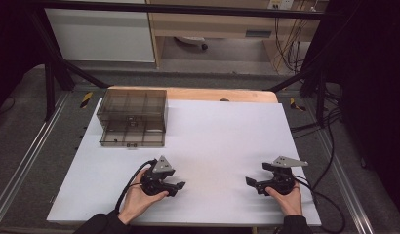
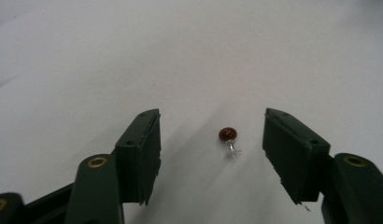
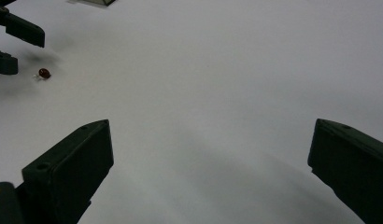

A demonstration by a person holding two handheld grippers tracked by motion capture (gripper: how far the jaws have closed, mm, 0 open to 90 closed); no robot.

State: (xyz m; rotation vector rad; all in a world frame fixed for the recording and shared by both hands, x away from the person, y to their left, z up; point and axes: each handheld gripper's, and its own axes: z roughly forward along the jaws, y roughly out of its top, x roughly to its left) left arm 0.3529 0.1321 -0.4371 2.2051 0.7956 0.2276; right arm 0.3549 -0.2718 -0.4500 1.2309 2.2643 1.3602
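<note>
A small red bead-like part (image 2: 227, 134) with thin wire legs lies on the white board. It sits between the two jaws of my left gripper (image 2: 212, 140), which is open and touches nothing. In the high view the left gripper (image 1: 180, 186) rests low at the front left, pointing right. My right gripper (image 1: 249, 182) is at the front right, pointing left, open and empty (image 3: 210, 135). From the right gripper view the red part (image 3: 44, 73) lies far off at the upper left, just beyond the left gripper's fingertips (image 3: 21, 30).
A smoky transparent drawer cabinet (image 1: 133, 109) stands at the back left of the white board (image 1: 222, 136), with its bottom drawer (image 1: 132, 138) pulled out toward me. Black frame posts and cables surround the table.
</note>
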